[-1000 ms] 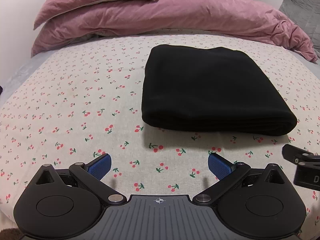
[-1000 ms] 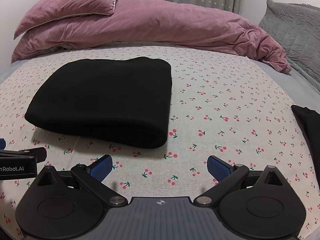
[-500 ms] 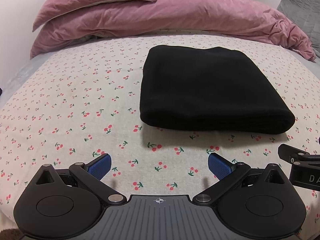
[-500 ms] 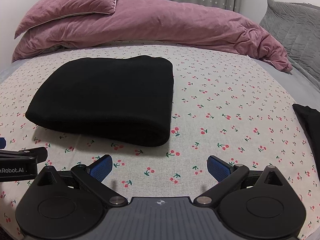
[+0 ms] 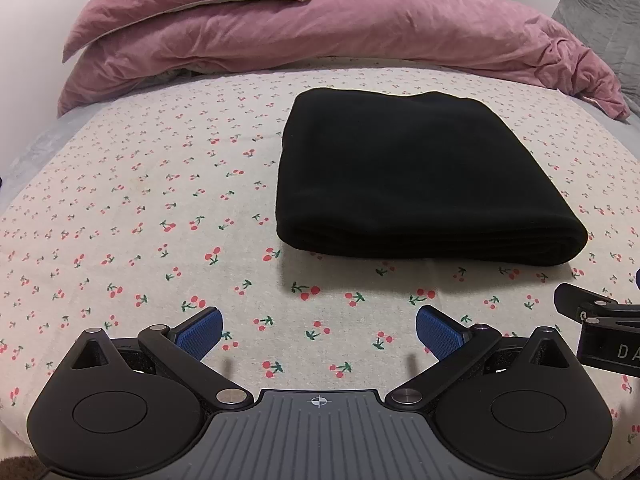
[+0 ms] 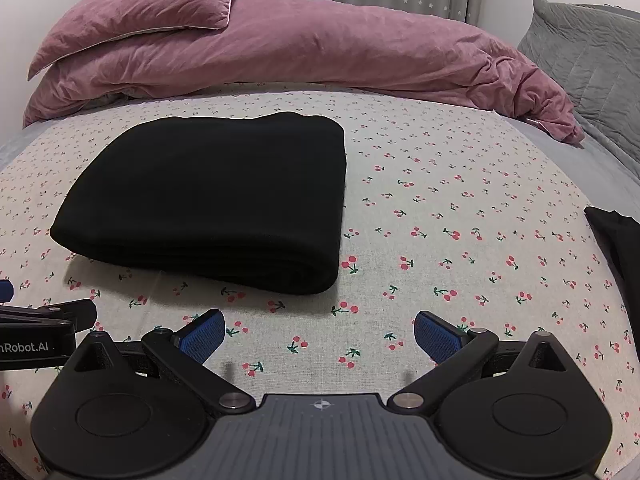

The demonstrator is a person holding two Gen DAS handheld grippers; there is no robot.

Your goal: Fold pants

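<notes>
Blue ribbed pads point(image 5: 200, 330) tip the left tool point(image 5: 319, 330), whose fingers stand spread wide over the cherry-print sheet point(image 5: 140, 216), pinching nothing and touching no cloth. The right tool point(image 6: 319, 332) is spread just as wide and equally empty, hovering near the bed's front edge. The black pants point(image 5: 408, 176) lie folded into a thick rectangle on the sheet, ahead of both tools and apart from them, the layered fold edge facing the cameras. In the left wrist view the right tool's black body shows at the right margin; in the right wrist view the left tool's body sits at the left margin. Behind the pants a mauve pillow point(image 6: 140, 16) rests on a bunched mauve duvet point(image 6: 340, 48). A grey quilted cushion point(image 6: 592, 52) stands at the far right. A dark cloth point(image 6: 620, 240), possibly another garment, lies at the bed's right edge.
</notes>
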